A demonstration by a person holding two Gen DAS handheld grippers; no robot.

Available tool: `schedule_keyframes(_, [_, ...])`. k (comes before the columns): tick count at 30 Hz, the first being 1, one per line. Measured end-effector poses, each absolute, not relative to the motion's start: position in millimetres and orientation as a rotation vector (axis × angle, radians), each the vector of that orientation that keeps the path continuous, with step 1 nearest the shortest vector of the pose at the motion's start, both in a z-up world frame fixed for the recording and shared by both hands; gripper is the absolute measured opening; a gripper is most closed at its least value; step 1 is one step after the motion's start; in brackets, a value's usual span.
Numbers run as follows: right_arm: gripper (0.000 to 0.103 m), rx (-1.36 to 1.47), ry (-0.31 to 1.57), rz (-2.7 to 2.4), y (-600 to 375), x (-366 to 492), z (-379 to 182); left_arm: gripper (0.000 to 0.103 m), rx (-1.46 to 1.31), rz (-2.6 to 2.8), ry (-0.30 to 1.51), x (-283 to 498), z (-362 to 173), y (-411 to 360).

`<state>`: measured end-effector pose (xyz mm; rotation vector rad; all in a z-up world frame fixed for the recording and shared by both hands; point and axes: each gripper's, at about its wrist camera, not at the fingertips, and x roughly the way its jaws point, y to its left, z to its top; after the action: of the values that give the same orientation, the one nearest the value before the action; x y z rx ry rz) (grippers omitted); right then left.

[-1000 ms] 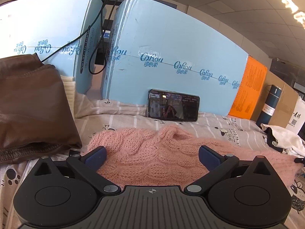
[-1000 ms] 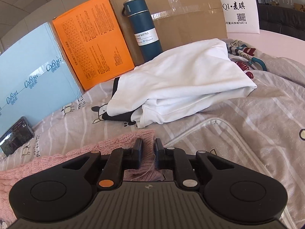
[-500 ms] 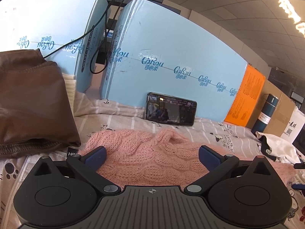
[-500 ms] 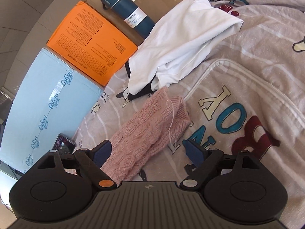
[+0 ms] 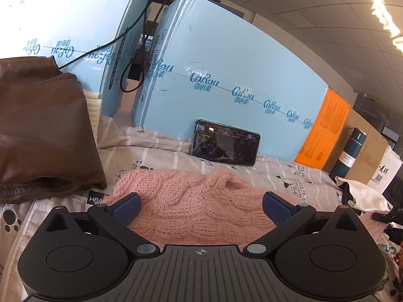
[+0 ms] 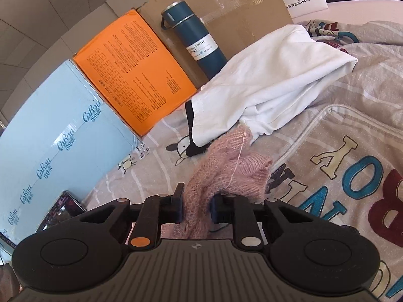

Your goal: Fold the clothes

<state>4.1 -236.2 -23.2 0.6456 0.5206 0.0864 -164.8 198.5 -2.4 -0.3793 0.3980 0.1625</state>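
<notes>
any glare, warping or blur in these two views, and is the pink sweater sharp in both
Left wrist view: ceiling lights blow out at top right, the blue box bows from the fisheye, and the sweater is sharp. Right wrist view: even daylight, the orange box and bedding curve toward the edges, and the sweater sleeve stays crisp, down to a loose thread.

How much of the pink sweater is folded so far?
Not much yet. The pink sweater lies spread out and bumpy on the bed, with no neat fold showing. The right gripper is closing on its sleeve, so a fold looks about to start. The left gripper is open above the sweater. The white shirt beside it is also rumpled.
</notes>
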Motion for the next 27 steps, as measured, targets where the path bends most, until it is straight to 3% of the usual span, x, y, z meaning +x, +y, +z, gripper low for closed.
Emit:
schedule_keyframes(9, [0.012,0.578,0.286,0.029,-253.8,-42.4,22.1,0.103,-0.378,0.154,0.363,-168.7,1.1,197.6])
schedule_keyframes(23, [0.013,0.277,0.309,0.307,-161.0,-48.6,23.3,0.103,-0.380,0.162,0.350,-169.9,1.2,197.4])
schedule_keyframes(26, [0.019,0.219,0.356,0.385,-131.8,-50.5,17.0,0.103,-0.384,0.160,0.348,-170.6,0.7,197.7])
schedule_keyframes(27, [0.027,0.198,0.369,0.409,-124.1,-52.1,14.7,0.103,-0.385,0.159,0.347,-170.8,0.8,197.8])
